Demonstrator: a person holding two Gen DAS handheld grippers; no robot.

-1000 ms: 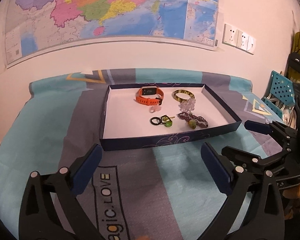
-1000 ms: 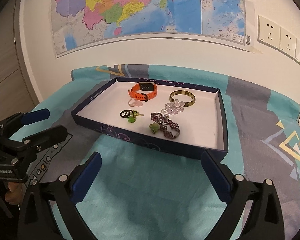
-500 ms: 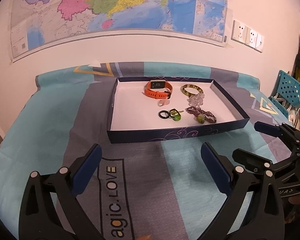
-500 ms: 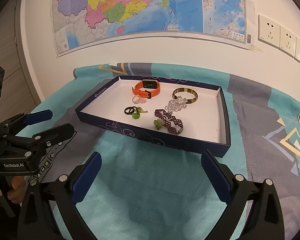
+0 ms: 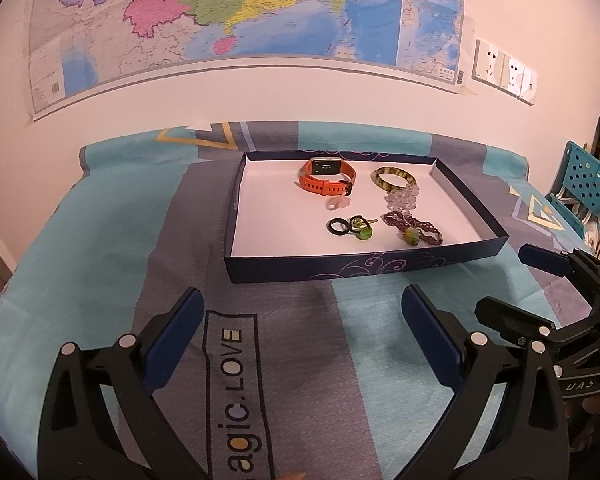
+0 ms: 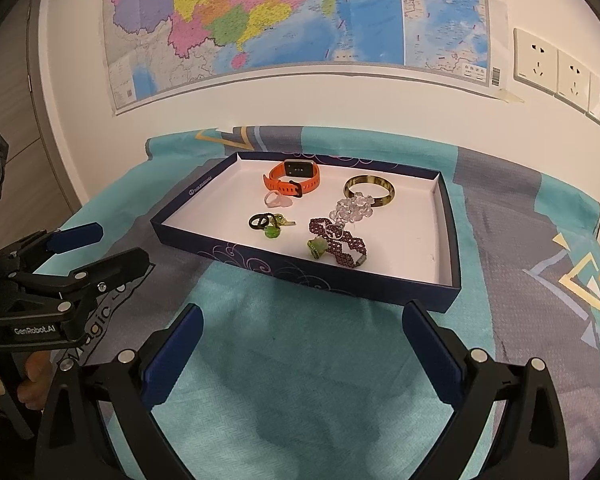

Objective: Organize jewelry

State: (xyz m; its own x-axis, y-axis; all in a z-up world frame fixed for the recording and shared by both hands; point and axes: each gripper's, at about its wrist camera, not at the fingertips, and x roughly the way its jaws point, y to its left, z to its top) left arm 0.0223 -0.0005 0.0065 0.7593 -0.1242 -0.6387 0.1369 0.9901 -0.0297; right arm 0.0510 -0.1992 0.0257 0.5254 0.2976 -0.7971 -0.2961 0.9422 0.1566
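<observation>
Grippers first: the left gripper sits low over the cloth with its blue-padded fingers spread wide and nothing between them, and the right gripper is the same, wide and empty, just short of the tray. Each one shows up at the edge of the other's view. All the jewelry is inside that shallow navy tray, on its white floor. Nearest the front wall are a green bead ring touching a purple beaded bracelet, with a black ring and green charm to the left. Behind them are a clear bead cluster and a small pink ring (hard to make out). Farthest back lie the orange watch and a bangle. A map hangs on the wall behind.
</observation>
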